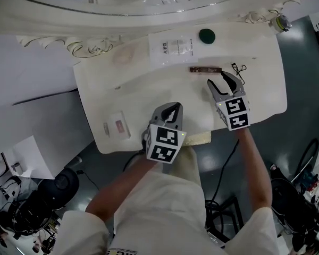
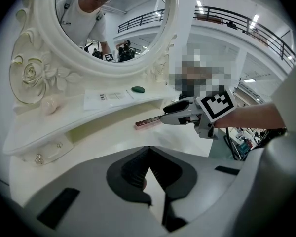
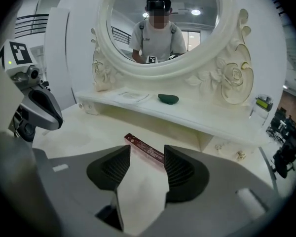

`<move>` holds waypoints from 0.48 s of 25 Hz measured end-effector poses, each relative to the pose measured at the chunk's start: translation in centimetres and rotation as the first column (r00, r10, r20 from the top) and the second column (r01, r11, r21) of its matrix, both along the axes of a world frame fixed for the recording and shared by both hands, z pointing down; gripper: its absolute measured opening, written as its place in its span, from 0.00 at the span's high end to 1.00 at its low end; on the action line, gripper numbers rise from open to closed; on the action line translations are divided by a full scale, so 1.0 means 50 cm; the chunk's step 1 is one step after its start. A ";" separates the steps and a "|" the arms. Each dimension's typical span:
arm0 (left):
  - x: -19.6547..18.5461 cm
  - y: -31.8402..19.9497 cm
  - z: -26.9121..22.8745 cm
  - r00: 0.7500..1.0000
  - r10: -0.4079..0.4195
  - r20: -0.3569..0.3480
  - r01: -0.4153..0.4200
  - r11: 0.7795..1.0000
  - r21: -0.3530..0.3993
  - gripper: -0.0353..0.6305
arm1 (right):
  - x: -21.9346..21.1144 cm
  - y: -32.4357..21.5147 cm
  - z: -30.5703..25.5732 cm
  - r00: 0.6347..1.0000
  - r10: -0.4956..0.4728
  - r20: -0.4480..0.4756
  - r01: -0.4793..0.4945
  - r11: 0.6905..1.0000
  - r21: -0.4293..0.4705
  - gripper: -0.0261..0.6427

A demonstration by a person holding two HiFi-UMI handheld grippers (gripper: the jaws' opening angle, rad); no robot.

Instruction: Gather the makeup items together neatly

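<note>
— On the white dressing table [image 1: 149, 89], where is the slim dark red makeup box [image 1: 204, 69] lying?
— It is lying flat at eleven o'clock of the right gripper [image 1: 219, 78], just beyond its tips.
— Are the jaws gripping anything?
— The right gripper's are standing wide apart, empty. The left gripper [image 1: 173, 107], at eight o'clock, is resting with jaws pressed together on nothing.

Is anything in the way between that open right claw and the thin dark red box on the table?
Nothing visible. The right gripper's open jaws sit just short of the dark red box, with only bare tabletop between them.
</note>
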State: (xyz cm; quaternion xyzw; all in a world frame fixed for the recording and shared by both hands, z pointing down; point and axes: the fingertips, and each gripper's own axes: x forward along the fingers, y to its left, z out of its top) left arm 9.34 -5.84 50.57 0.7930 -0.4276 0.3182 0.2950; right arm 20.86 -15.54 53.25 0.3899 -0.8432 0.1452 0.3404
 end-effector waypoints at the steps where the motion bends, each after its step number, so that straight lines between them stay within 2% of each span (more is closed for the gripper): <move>1: 0.001 0.001 0.002 1.000 -0.001 0.002 0.001 1.000 -0.003 0.93 | 0.000 -0.001 0.004 1.000 -0.020 -0.011 0.020 1.000 -0.004 0.69; 6: 0.005 -0.002 0.000 1.000 -0.012 -0.002 0.012 1.000 -0.005 0.93 | 0.001 -0.014 0.020 0.990 -0.119 -0.077 0.119 0.993 -0.008 0.66; 12: 0.004 0.001 0.009 1.000 -0.021 0.002 0.021 1.000 -0.020 0.93 | 0.002 -0.025 0.039 0.974 -0.206 -0.090 0.201 0.978 -0.057 0.65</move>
